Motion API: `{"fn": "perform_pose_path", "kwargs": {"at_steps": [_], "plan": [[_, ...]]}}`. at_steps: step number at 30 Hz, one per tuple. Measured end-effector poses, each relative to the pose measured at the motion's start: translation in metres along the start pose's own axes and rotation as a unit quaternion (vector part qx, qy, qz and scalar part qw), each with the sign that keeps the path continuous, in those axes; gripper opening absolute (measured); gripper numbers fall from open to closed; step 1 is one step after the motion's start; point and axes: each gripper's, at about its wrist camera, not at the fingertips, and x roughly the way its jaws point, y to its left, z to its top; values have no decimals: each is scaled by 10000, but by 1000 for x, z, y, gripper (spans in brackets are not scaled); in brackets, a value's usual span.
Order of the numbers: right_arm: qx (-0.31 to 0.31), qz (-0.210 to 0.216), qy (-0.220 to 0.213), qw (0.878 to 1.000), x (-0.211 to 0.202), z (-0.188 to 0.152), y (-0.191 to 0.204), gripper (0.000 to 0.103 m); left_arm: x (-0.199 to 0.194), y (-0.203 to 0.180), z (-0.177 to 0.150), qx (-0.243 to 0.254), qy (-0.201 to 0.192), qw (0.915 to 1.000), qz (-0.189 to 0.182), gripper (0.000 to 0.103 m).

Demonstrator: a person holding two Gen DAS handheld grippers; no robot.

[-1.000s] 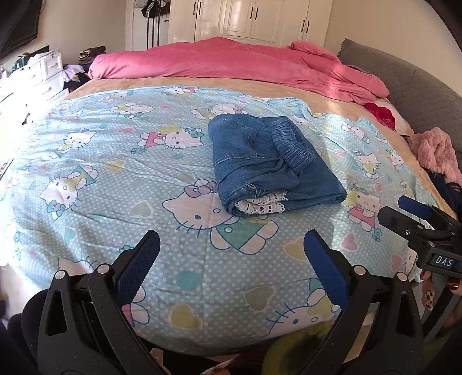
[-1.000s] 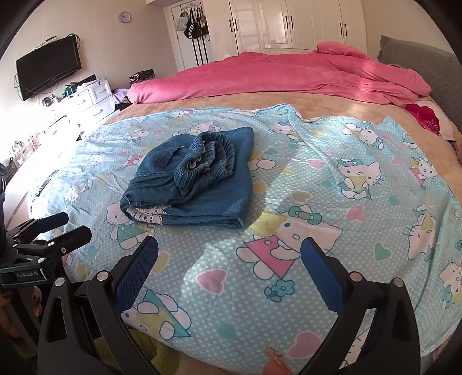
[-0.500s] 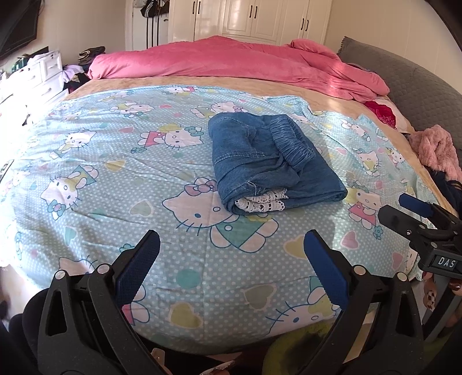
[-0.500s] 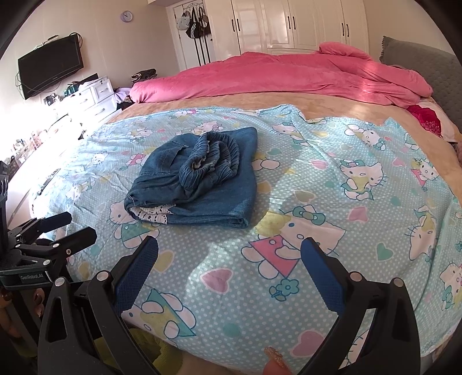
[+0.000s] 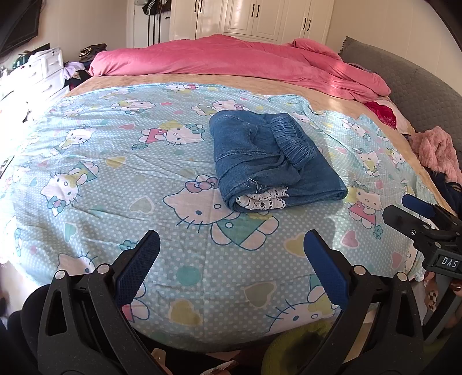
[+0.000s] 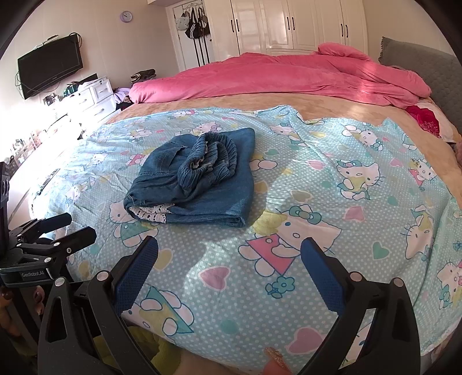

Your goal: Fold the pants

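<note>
Hovering at the near edge of the bed, the left gripper (image 5: 231, 259) has its jaws spread wide and holds nothing; the right gripper (image 6: 229, 259) is likewise gaping and empty. Each shows at the edge of the other's view, so both sit side by side, short of the cloth.

Below and ahead of both: cartoon-cat sheet (image 5: 115, 173), light blue, lying smooth.

Further in, the pants (image 5: 268, 161), blue denim, lie on the sheet as a compact folded bundle. White lace trim (image 5: 262, 200) shows at the near end; gathered elastic waistband (image 6: 210, 161) sits bunched on top.

Key relation: the bundle's long axis runs roughly away from the tools, the lace end nearest. In the left wrist view it lies ahead and slightly right of centre; in the right wrist view, ahead and left. So it sits between the two grippers, well apart from both. Neither looks clearly closer.

Judgement: folding looks essentially done; any remaining move would be tidying the waistband, reaching forward and inward.

Beyond: tan blanket (image 6: 260, 101), then the pink duvet (image 5: 231, 60), and white wardrobe doors (image 6: 288, 26) at the far wall.
</note>
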Motion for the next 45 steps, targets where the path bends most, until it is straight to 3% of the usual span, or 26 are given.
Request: {"fn": "perform_pose_path", "kwargs": {"at_steps": [45], "plan": [[11,-32,42,10000,1,-3,-1,99,-1,1,-2,-15,88,9999,105,94]]}}
